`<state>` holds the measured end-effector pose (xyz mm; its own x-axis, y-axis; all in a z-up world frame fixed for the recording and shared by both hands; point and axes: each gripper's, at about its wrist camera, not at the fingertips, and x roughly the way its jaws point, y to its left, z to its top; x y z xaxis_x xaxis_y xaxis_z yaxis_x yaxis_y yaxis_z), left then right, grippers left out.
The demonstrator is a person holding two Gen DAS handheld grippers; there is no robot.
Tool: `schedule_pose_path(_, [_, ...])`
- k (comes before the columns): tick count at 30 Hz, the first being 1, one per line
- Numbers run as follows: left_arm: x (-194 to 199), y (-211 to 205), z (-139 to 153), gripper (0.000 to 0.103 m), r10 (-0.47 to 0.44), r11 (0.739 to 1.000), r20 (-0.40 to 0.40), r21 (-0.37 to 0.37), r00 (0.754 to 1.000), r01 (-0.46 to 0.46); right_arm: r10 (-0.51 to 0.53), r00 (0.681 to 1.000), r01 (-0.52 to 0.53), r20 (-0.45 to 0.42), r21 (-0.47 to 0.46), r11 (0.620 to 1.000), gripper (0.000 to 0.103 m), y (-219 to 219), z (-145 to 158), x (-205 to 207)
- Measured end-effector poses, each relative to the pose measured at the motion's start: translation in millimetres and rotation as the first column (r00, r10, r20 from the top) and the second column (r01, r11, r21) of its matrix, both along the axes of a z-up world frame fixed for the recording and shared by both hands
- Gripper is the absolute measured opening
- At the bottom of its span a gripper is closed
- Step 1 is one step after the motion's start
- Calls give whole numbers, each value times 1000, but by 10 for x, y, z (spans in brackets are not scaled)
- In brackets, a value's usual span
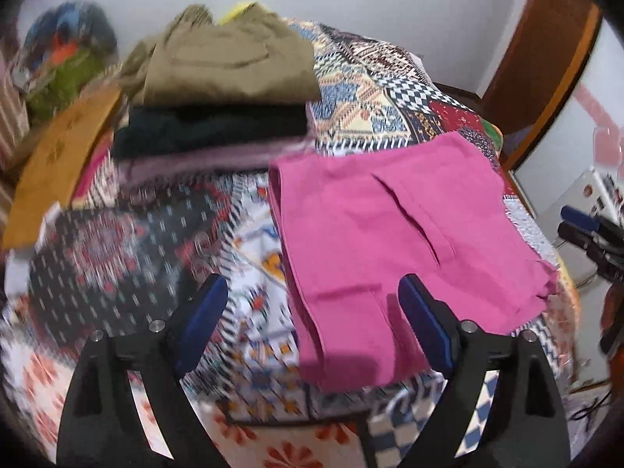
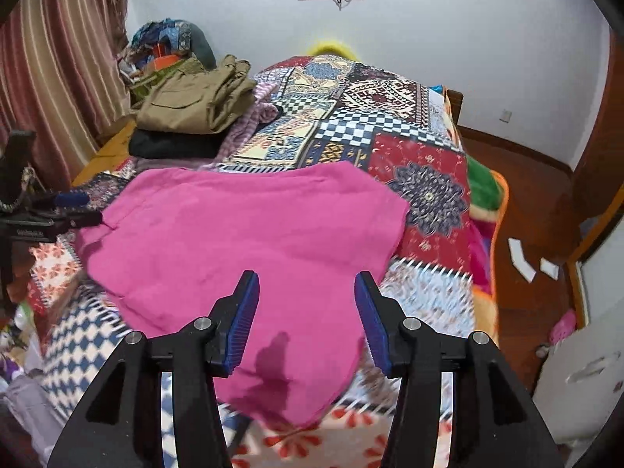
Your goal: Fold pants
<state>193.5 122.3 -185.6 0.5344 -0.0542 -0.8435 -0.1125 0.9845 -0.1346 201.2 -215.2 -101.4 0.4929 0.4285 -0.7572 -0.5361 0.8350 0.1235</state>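
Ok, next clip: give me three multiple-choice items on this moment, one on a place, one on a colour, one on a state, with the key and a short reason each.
1. Where does the olive pants piece lie?
A. on top of the stack of folded clothes
B. on the floor
C. between the left gripper's fingers

2. What colour are the pants spread on the patchwork bedspread nearest the grippers?
A. black
B. pink
C. yellow

3. How does the right gripper stand?
A. shut on the pink cloth
B. shut on nothing
C. open, holding nothing

Key:
1 A, they sit above a black garment in the pile at the far side of the bed.
2 B, the cloth is plainly pink in both views.
3 C, a clear gap shows between its blue pads, with the cloth lying flat below; the left gripper is open too.
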Motion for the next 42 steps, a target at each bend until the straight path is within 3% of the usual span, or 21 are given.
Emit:
schedule_pose_path(4, [-112,-56,-109,90,47,999,-29,-17,998,-47,-22,998,24,-56,47,999,47,34,-148,-7])
schedule_pose_path(9, [-184,-128,-245,90,70,997,-62,-39,996,-73,-11,992,12,-127,5,1000,47,99,-416,-71])
schedule_pose_path(15, [-165,-135,-403,90,81,987,-96,-130,992,-93,-3,979,8,-204,23,1000,47,35,-668,-188])
schedule_pose_path(19, [-118,-164,-392,70,56,983,-83,-168,995,-70,-9,973,24,-232,63,998,47,-20,-698,-169])
schedule_pose_path(21, [-101,-178,-372,65,69,985,-72,-156,995,-80,-5,975,17,-222,52,998,47,9,-691,-191])
schedule_pose_path(22, [-97,-182,-359,57,76,985,-61,-147,995,-84,-2,976,12,-216,45,999,47,20,-685,-198])
schedule_pose_path(28, [-101,-80,-268,32,109,977,-22,-180,994,-111,12,977,-9,-211,14,1000,50,45,-664,-167])
schedule_pose_path(32, [-116,-60,-183,27,110,983,1,-144,994,-109,28,984,-33,-173,-23,999,50,92,-484,-108])
schedule_pose_path(38, [-108,-53,-173,25,107,986,19,-129,994,-104,122,991,-121,-60,14,993,50,463,-47,-34])
schedule_pose_path(42, [-135,-73,-141,24,98,990,37,-107,994,-94,204,978,-203,-42,15,979,50,860,-54,10])
